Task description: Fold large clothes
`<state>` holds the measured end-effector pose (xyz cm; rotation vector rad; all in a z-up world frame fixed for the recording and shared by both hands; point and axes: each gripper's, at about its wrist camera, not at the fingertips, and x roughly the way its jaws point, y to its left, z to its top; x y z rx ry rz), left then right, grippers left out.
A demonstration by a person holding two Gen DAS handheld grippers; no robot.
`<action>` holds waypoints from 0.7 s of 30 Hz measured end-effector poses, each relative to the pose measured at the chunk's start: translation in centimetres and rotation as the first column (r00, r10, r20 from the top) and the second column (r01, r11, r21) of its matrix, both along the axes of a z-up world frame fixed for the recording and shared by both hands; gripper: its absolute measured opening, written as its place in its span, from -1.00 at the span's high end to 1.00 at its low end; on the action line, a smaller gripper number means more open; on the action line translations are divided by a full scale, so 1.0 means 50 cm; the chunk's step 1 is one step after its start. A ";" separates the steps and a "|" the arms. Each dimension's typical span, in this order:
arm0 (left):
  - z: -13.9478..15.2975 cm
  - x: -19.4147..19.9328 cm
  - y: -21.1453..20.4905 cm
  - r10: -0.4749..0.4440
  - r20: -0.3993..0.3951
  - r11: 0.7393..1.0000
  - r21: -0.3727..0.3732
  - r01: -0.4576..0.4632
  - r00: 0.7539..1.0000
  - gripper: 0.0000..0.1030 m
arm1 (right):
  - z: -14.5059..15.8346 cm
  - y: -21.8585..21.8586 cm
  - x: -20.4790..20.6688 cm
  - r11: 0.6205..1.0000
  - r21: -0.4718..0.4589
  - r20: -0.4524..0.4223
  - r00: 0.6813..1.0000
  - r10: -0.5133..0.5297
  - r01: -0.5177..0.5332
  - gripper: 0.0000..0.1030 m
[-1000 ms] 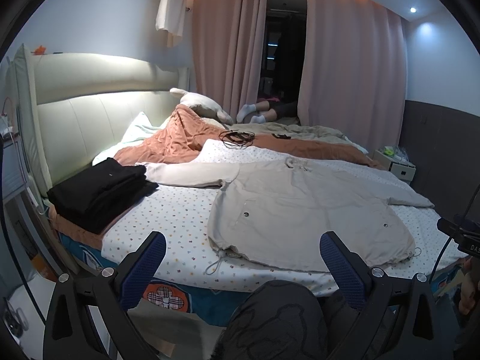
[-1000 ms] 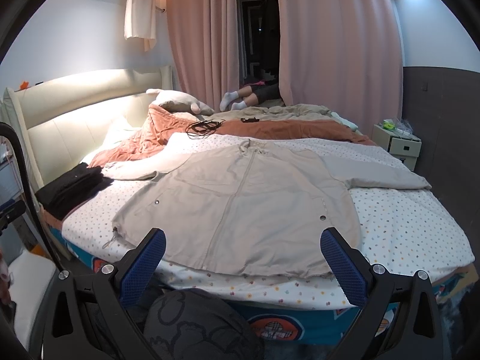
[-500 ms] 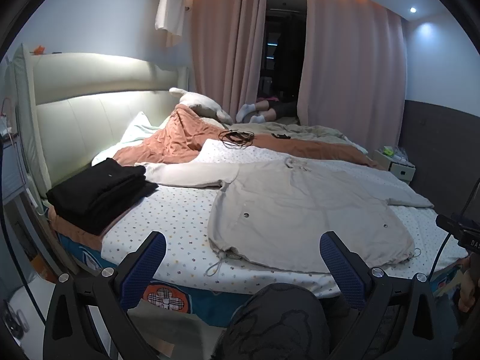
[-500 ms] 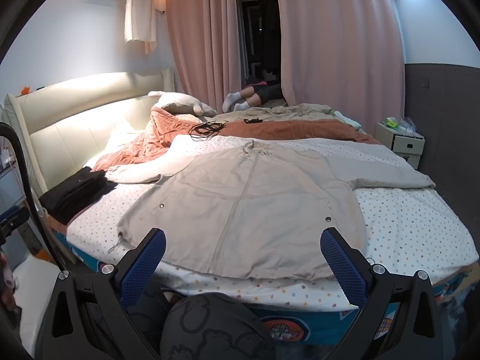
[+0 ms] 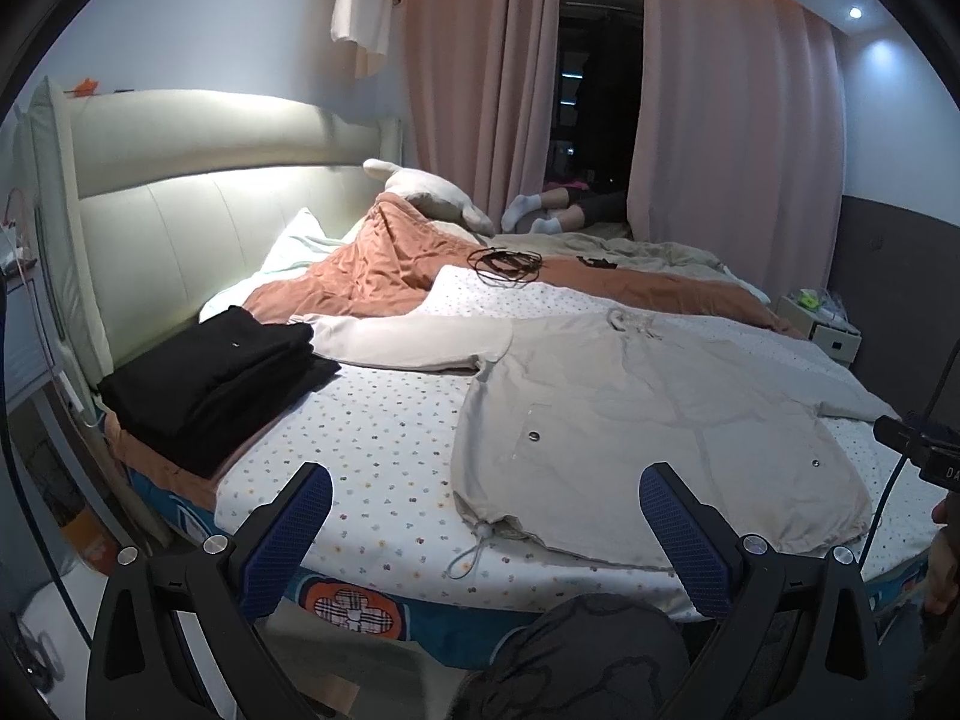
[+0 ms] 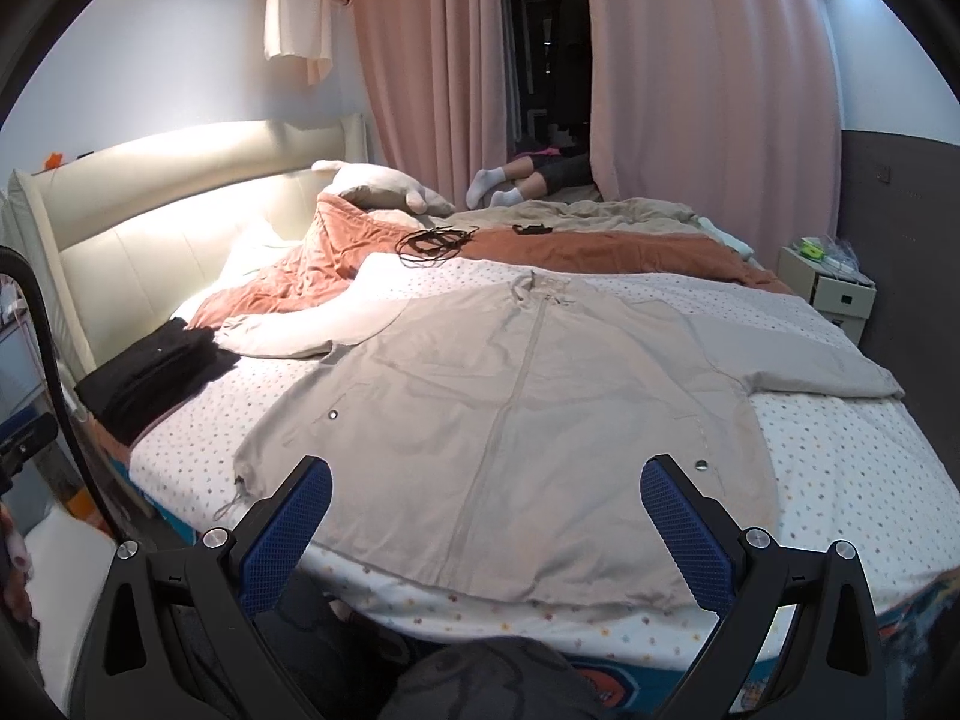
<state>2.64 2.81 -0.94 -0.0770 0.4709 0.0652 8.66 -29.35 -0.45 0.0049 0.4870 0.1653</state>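
A large beige zip jacket (image 5: 630,414) lies spread flat, front up, on the dotted bed sheet (image 5: 372,438), sleeves out to both sides. It also shows in the right wrist view (image 6: 516,414). My left gripper (image 5: 483,534) is open and empty, above the bed's near edge by the jacket's left hem corner and drawstring. My right gripper (image 6: 486,528) is open and empty, over the jacket's bottom hem near the zip.
A stack of folded black clothes (image 5: 216,378) sits at the bed's left end by the cream headboard (image 5: 180,222). An orange blanket (image 5: 384,270), a black cable (image 5: 504,261) and a pillow lie behind. A person's legs (image 6: 522,177) lie at the far side. A nightstand (image 6: 831,294) stands right.
Both grippers have moved slightly forward and closer to the bed; the jacket now looms larger in the right wrist view. Jacket and clothes have not moved.
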 end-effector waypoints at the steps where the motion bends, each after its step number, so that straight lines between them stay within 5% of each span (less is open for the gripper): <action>1: -0.002 0.011 0.005 0.001 -0.010 1.000 -0.003 -0.001 1.000 -0.99 | 0.000 0.008 0.019 1.000 0.001 -0.003 1.000 0.009 -0.009 -1.00; 10: 0.003 0.101 0.068 0.049 -0.038 0.997 -0.051 -0.051 0.998 -0.99 | 0.002 0.066 0.159 0.998 0.011 -0.017 0.998 0.059 -0.058 -1.00; 21: 0.015 0.223 0.124 0.117 -0.033 0.993 -0.023 -0.117 0.993 -0.97 | 0.001 0.118 0.311 0.996 0.041 -0.038 0.996 0.086 -0.084 -1.00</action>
